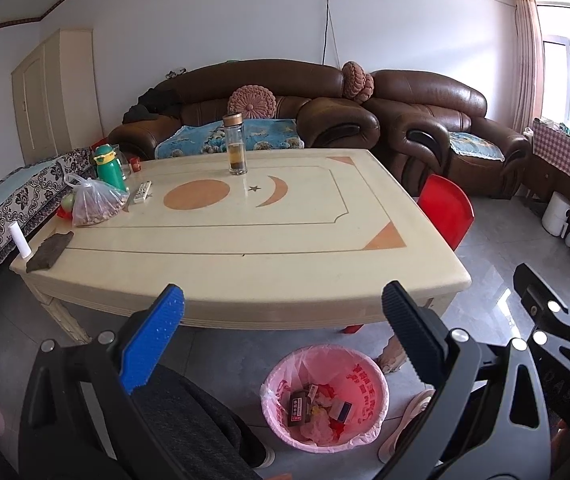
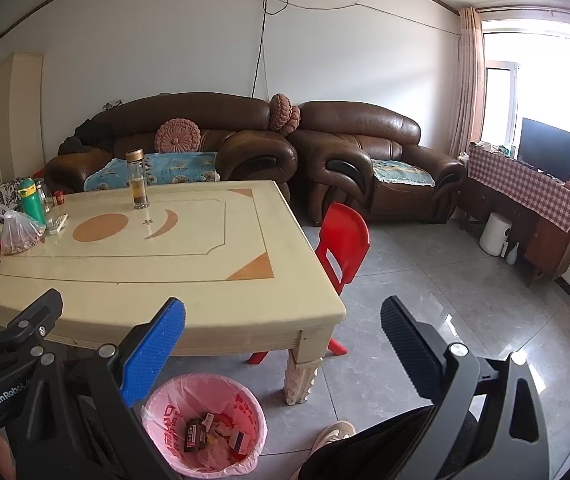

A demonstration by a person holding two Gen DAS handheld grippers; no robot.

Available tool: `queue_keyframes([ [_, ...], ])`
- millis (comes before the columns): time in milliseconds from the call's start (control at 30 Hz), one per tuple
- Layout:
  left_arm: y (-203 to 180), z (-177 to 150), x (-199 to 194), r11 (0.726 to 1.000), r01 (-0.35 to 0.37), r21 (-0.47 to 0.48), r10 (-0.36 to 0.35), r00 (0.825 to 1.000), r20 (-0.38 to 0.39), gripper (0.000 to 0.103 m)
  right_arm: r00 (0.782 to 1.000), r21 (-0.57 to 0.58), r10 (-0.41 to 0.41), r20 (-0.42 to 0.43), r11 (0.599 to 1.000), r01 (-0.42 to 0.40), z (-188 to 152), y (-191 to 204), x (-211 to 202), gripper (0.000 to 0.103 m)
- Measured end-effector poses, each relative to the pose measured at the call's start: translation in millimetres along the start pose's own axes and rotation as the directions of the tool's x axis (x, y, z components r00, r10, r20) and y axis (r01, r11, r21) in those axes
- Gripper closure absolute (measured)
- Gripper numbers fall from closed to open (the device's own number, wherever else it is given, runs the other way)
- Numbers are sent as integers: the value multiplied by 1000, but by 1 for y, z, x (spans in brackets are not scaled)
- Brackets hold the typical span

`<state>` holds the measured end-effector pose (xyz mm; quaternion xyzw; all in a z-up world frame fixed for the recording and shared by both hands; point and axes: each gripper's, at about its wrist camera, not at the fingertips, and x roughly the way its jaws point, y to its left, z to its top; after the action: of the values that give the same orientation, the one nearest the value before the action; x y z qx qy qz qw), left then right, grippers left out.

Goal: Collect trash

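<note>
A pink-lined trash bin (image 1: 365,388) stands on the floor in front of the cream table (image 1: 253,276); it holds dark small boxes and crumpled wrappers. It also shows in the right wrist view (image 2: 241,404). My left gripper (image 1: 283,308) is open and empty, held above the bin near the table's front edge. My right gripper (image 2: 283,320) is open and empty, over the floor by the table's front right corner. The left gripper's frame (image 2: 25,320) shows at the left of the right wrist view.
On the table (image 2: 205,292) stand a glass bottle (image 1: 236,144), a green flask (image 1: 108,166), a plastic bag of food (image 1: 95,202), a remote (image 1: 142,191), a dark cloth (image 1: 49,255). A red chair (image 2: 343,246) stands at the right. Brown sofas (image 1: 429,120) lie behind.
</note>
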<state>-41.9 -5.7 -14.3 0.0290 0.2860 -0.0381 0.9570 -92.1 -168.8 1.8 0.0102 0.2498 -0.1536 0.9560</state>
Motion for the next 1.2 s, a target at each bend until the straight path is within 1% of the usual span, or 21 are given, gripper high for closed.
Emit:
queue_keyframes([
  [467,2,-1,1,1000,-6,10,6,1000,0,6,999,21,-33,3,999,33,1,-8,2,7],
  [800,-1,-2,2,1000,-9,15,9,1000,4,6,999,30,-33,5,999,32,4,-16,2,7],
  [1200,-3,-2,2,1000,-9,19,9,1000,3,6,999,28,-34,5,999,34,5,-15,3,7],
])
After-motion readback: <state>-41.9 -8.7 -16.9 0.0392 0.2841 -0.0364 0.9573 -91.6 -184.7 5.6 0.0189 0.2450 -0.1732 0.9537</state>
